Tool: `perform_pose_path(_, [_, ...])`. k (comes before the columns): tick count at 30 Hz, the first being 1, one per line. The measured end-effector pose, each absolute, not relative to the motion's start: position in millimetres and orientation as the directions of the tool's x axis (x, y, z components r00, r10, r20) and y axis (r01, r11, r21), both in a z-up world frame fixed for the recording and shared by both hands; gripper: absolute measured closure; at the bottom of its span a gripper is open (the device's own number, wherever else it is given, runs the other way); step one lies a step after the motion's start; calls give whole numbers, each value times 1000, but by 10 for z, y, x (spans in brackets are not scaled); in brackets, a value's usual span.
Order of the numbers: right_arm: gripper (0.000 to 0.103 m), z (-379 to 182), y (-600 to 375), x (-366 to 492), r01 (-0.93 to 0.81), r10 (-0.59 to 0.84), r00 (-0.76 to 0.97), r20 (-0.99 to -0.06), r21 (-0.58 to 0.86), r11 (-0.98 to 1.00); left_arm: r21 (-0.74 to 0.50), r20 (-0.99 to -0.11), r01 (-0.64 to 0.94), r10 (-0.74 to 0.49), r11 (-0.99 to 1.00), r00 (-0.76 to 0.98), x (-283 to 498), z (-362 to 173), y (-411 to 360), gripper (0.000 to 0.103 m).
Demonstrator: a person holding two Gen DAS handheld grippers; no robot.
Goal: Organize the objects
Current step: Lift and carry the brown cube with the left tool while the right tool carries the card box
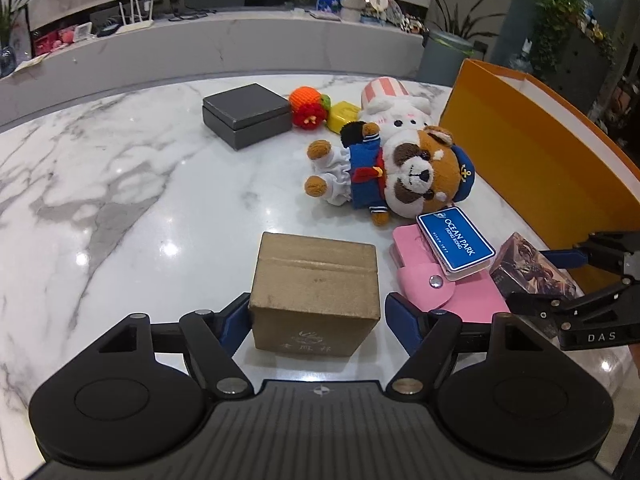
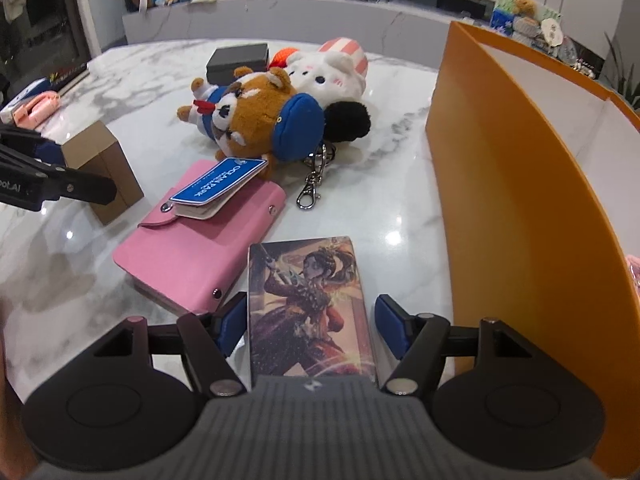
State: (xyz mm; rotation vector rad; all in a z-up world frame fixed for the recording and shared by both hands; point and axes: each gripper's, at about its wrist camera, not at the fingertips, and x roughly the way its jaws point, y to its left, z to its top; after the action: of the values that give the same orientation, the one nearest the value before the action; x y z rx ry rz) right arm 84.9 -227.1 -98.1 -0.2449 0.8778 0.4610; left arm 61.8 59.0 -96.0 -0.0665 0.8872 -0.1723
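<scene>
While both jaws stand spread, brown box between left's, card box between right's.

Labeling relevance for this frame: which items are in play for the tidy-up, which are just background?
In play:
- tan box, between left hand-held gripper fingers
- illustrated card box, between right hand-held gripper fingers
- orange bin

Background:
- router
- potted plant

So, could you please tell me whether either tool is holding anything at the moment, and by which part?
Nothing is held. The left tool straddles the brown box, and the right tool straddles the illustrated card box, both open.
</scene>
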Motion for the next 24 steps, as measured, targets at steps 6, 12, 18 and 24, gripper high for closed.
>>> perform_pose_path(6, [34,-1008,-2328,716,-458,298,607,-736,-18,889,-57,-751,107,-113,993,651,502,-1066,528,34])
perform_pose_path(12, [36,-1033,-2345,615,-451,309,639,-705,-17,893,-100,-746,71,-121,993,655,501,-1054,580,35])
perform_pose_path(18, [36,-1089,-2355,479,-392,288,696,-658,-12,920,-83,-751,78,-114,994,650,469,-1057,559,35])
perform_pose_path(24, [39,-1096,-2354,360,-347,254,721,-645,-19,938,-59,-741,72,-92,996,666,399,-1066,531,35])
